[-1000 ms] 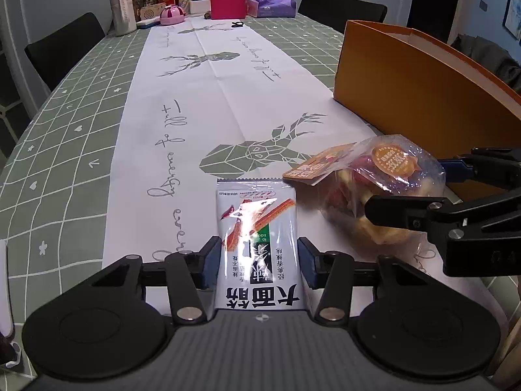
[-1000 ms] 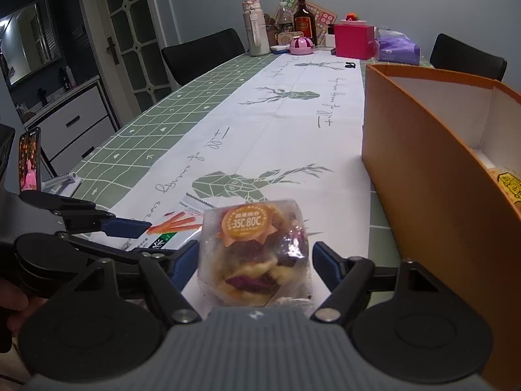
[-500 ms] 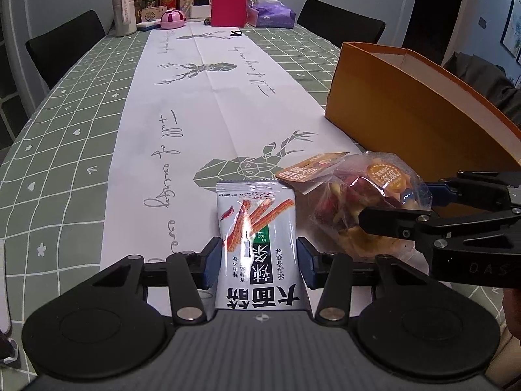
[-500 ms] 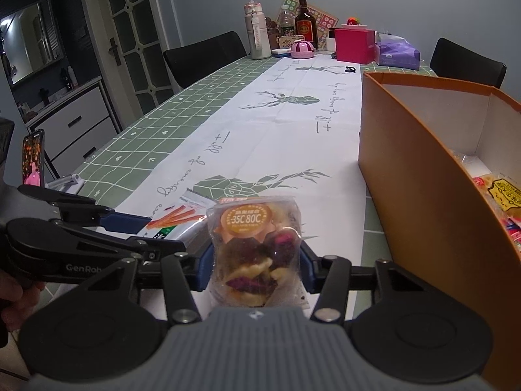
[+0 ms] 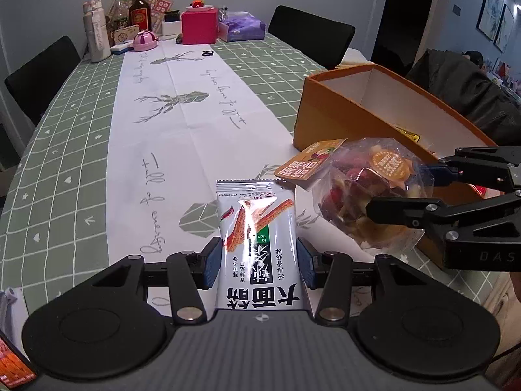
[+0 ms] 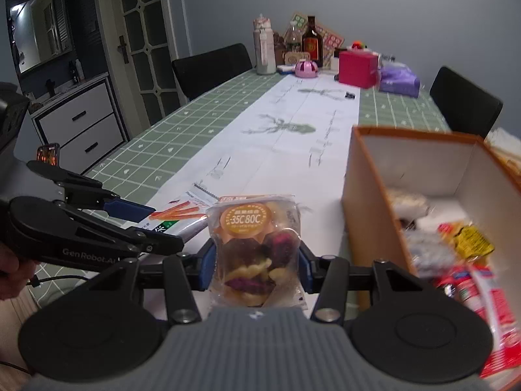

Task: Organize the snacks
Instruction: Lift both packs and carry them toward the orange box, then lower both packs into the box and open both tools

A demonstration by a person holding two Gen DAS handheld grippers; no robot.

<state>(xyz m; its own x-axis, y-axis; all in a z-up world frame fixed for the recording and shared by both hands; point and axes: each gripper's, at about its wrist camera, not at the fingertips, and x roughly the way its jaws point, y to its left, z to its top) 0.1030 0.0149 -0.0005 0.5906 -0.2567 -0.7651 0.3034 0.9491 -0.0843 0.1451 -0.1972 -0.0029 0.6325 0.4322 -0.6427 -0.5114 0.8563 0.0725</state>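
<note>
My left gripper (image 5: 259, 262) is shut on a silver snack packet (image 5: 257, 244) with red sticks printed on it, held above the table. My right gripper (image 6: 254, 262) is shut on a clear bag of mixed dried fruit chips (image 6: 255, 247) with an orange round label. That bag also shows in the left wrist view (image 5: 368, 195), to the right of the packet. The orange box (image 6: 368, 202) stands at the right with several snack packs (image 6: 469, 260) inside. The left gripper shows in the right wrist view (image 6: 130, 224), left of the bag.
The green checked table (image 5: 65, 150) carries a white deer-print runner (image 5: 195, 123). Bottles, a pink box (image 5: 198, 27) and a purple pack (image 5: 242, 29) stand at the far end. Black chairs (image 5: 312, 37) stand around. A phone (image 6: 48, 154) sits at the left.
Both grippers have risen with their snacks held. The right gripper closed on the chip bag and lifted toward the orange box, whose inside now shows.
</note>
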